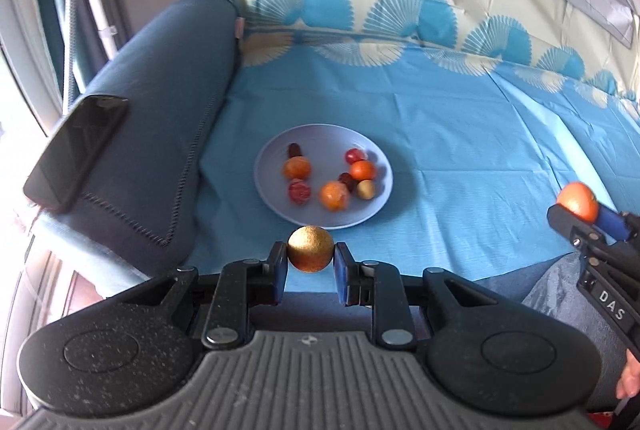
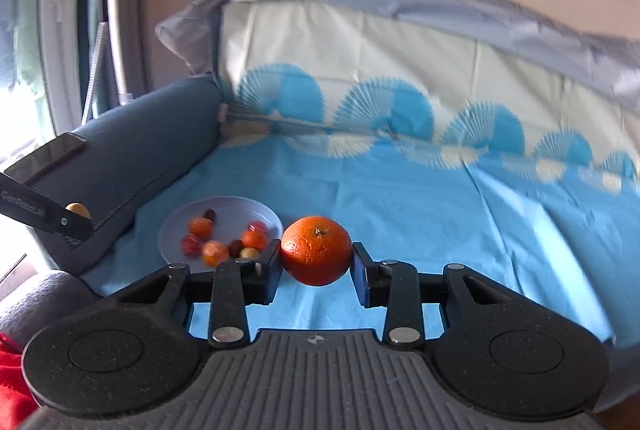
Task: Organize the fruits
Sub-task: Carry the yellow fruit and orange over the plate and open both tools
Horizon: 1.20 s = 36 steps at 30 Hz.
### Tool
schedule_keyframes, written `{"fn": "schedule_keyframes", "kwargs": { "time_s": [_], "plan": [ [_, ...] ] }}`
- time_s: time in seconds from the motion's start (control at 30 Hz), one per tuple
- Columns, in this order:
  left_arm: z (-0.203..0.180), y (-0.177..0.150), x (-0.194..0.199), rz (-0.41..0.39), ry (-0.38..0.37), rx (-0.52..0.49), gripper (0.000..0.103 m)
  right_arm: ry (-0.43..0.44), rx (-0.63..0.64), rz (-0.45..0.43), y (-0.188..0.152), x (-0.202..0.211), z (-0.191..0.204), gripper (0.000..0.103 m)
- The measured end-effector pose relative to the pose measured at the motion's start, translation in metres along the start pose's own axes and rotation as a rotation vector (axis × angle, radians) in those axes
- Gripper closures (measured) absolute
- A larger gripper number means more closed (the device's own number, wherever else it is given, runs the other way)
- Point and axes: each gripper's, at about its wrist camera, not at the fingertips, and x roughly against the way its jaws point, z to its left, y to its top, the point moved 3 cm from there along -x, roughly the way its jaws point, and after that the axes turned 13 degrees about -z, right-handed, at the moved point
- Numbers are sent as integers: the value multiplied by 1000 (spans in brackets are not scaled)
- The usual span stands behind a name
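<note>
Two grippers each clamp one fruit. The left gripper (image 1: 311, 257) pinches a small golden-brown round fruit (image 1: 310, 248); the right gripper (image 2: 316, 257) squeezes an orange (image 2: 316, 250) — both lifted above the blue cloth (image 1: 460, 133). Beyond them, a pale plate (image 1: 276, 205) holds seven small fruits — orange, red and tan. Left of it, a dark phone (image 1: 76, 149) rests on a grey-blue cushion (image 1: 160, 89).

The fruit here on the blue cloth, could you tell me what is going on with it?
A person is sorting fruit with two handheld grippers. The left gripper is shut on a small tan fruit, the right gripper on an orange. Both are above the cloth, short of the plate, which already holds several fruits.
</note>
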Motion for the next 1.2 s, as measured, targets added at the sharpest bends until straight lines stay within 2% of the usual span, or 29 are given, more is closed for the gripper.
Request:
{"fn": "schedule_keyframes", "kwargs": {
  "time_s": [0.27, 0.53, 0.83, 1.2],
  "plan": [
    [3, -4, 25, -45, -6, 27, 76, 20, 47, -39, 9, 23, 11, 65],
    [0, -5, 25, -49, -19, 25, 76, 3, 49, -48, 8, 29, 12, 65],
    [4, -6, 13, -25, -21, 34, 76, 22, 56, -16, 4, 17, 16, 65],
    [12, 4, -27, 28, -21, 45, 76, 62, 51, 53, 1, -20, 25, 65]
  ]
}}
